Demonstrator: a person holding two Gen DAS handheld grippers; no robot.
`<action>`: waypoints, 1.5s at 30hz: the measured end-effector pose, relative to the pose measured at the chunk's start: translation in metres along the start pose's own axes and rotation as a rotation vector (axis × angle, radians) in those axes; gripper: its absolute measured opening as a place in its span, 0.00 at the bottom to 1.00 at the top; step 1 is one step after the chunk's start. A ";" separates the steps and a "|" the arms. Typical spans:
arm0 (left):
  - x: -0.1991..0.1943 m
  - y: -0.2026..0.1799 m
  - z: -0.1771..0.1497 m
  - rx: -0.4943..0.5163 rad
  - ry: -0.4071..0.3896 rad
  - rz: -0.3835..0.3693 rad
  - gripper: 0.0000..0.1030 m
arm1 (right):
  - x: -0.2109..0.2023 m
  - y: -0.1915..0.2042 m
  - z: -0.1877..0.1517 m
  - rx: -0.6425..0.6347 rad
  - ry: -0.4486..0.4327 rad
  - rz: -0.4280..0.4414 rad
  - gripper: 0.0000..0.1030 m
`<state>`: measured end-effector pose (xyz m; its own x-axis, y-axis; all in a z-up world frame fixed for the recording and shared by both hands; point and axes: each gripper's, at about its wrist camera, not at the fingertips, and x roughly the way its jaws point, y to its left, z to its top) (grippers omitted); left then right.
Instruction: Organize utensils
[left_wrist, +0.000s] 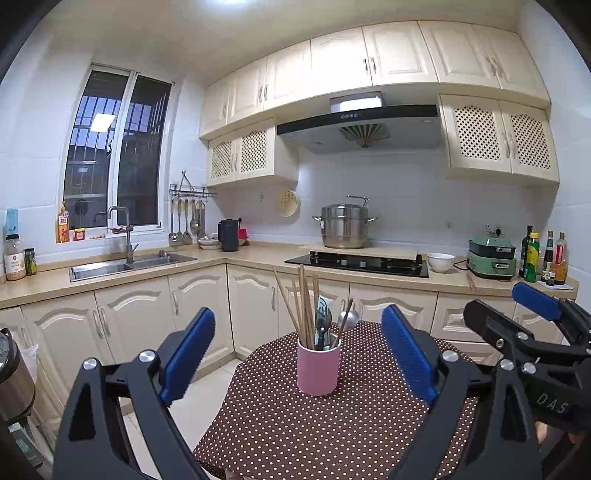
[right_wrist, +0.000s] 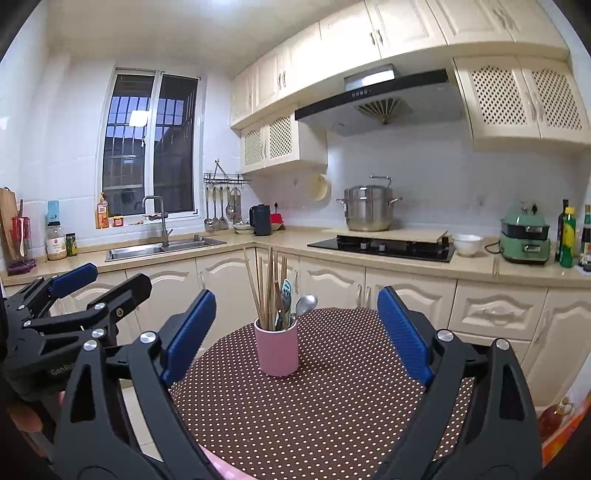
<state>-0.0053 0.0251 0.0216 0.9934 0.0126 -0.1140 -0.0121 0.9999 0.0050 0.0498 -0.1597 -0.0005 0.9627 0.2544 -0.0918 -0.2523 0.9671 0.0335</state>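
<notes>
My left gripper (left_wrist: 299, 354) and right gripper (right_wrist: 295, 332), both wide open and empty, face the pink utensil cup (left_wrist: 318, 369) standing on the dotted tablecloth (left_wrist: 332, 435), its chopsticks (left_wrist: 304, 306) upright, neither clearly nearer.

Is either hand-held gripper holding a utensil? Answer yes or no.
No: the left hand-held gripper and right hand-held gripper are open and empty; utensils stand in the pink cup.

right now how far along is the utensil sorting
Looks done or nearly so: chopsticks, a spoon and a green utensil already stand in the pink cup on the dotted table. Nothing is in hand: left gripper and right gripper are both open, empty. No loose utensils show on the table.
</notes>
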 end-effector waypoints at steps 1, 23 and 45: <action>0.000 0.000 0.000 0.003 -0.003 0.001 0.87 | -0.002 0.000 0.000 -0.004 -0.002 -0.004 0.85; 0.018 0.001 -0.002 0.007 -0.027 -0.002 0.87 | 0.017 0.000 -0.001 -0.012 0.017 -0.004 0.87; 0.036 -0.005 -0.002 0.019 -0.031 -0.008 0.87 | 0.025 -0.003 -0.001 -0.008 0.022 -0.009 0.87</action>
<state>0.0302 0.0201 0.0155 0.9965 0.0040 -0.0829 -0.0021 0.9997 0.0230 0.0748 -0.1563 -0.0042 0.9625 0.2461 -0.1144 -0.2449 0.9692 0.0247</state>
